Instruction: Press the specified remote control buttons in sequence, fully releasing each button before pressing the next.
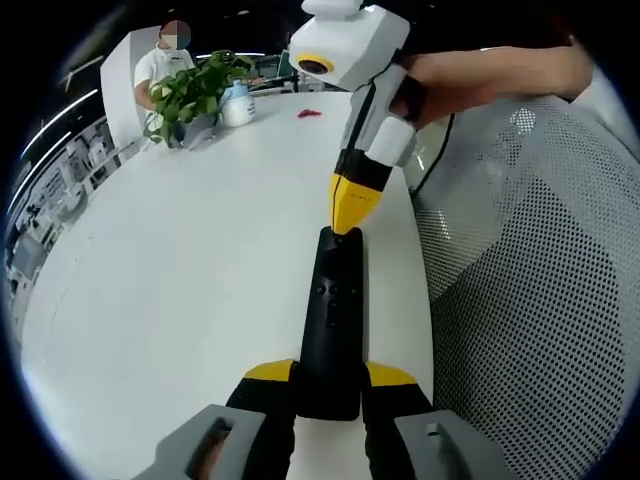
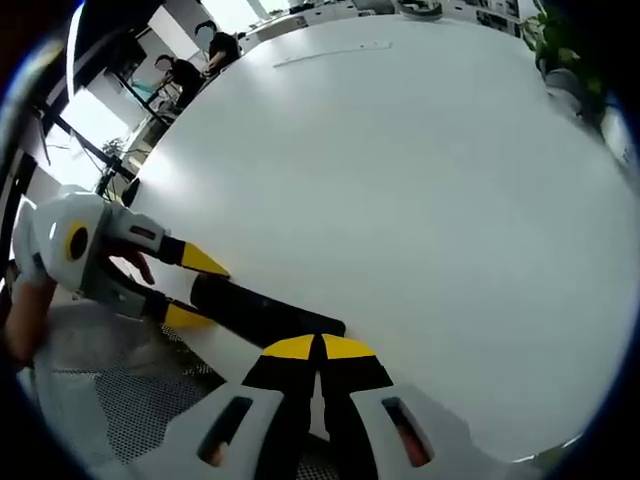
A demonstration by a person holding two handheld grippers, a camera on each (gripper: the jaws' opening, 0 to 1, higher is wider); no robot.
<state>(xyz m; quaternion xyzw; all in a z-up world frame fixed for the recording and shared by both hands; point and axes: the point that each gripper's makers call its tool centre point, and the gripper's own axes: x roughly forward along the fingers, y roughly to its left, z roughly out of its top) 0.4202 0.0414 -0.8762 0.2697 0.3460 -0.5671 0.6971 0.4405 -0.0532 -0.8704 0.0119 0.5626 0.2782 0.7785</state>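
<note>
Remote [image 1: 330, 320]: a long black bar lying on the white table [image 1: 170, 300] near its edge, beside a mesh chair [image 1: 540, 300]. The left gripper [image 1: 330, 385] clamps its near end between yellow-tipped jaws. The right gripper [image 1: 347, 215] comes down from above with its jaws together and empty, the yellow tip touching, or just short of, the remote's far end; contact cannot be told for sure. In the right gripper view its own closed tips [image 2: 320, 348] sit over the remote's [image 2: 265, 312] end, with the left gripper [image 2: 185, 285] holding the other end.

Risks, as I judge them: the closed tip is broad against small buttons, so it could land off target or catch two at once. A hard push at the far end could tip the remote in the left jaws or slide it toward the table edge. Lifting too little between presses would break the full-release rule. A plant [image 1: 195, 95] and bottle [image 1: 238, 105] stand well away.
</note>
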